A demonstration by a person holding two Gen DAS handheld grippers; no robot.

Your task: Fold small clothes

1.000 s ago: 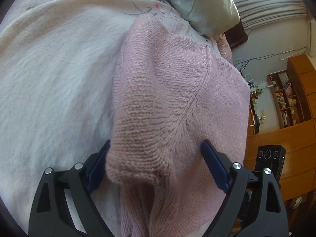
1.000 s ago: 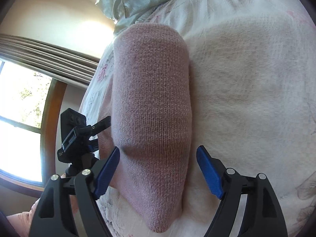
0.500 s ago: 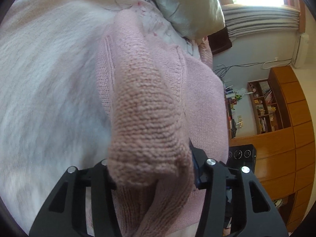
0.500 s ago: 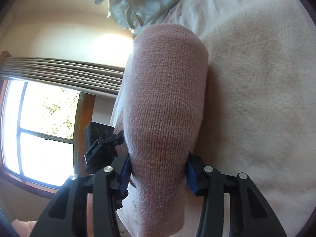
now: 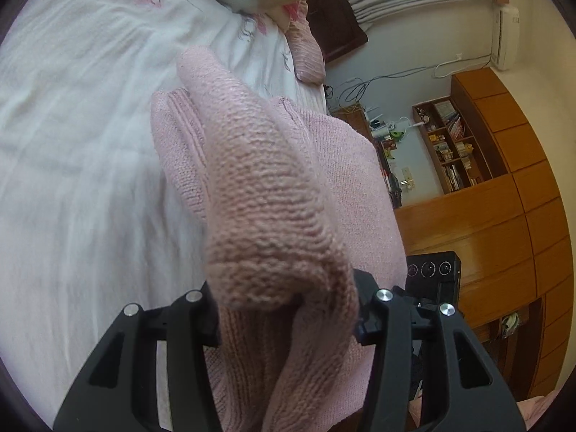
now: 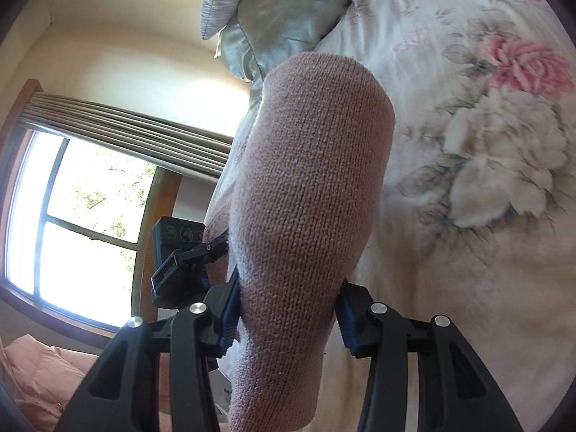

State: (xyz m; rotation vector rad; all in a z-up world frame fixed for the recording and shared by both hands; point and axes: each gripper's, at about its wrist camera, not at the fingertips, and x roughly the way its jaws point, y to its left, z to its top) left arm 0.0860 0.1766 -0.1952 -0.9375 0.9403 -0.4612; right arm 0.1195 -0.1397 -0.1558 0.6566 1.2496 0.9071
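A pink knitted sweater [image 5: 273, 194] hangs lifted over a bed with a white floral cover. My left gripper [image 5: 288, 313] is shut on a bunched fold of it, and the knit bulges up between the black fingers and hides the pads. In the right wrist view the sweater [image 6: 309, 194] fills the middle as a raised fold, with my right gripper [image 6: 288, 316] shut on it between blue pads. The left gripper's black camera block [image 6: 176, 248] shows just left of that fold, and the right gripper's block [image 5: 432, 270] shows behind the cloth in the left wrist view.
The white bed cover [image 5: 82, 136] with pink flowers [image 6: 522, 61] spreads beneath. Pale green pillows [image 6: 284, 10] lie at the head. A window with grey curtains [image 6: 82, 223] is on one side. Wooden cabinets and shelves [image 5: 504, 187] stand beyond the bed's edge.
Both grippers went from open around the sweater to shut on it. They have since lifted the cloth off the bed, and the views have tilted up toward the room.
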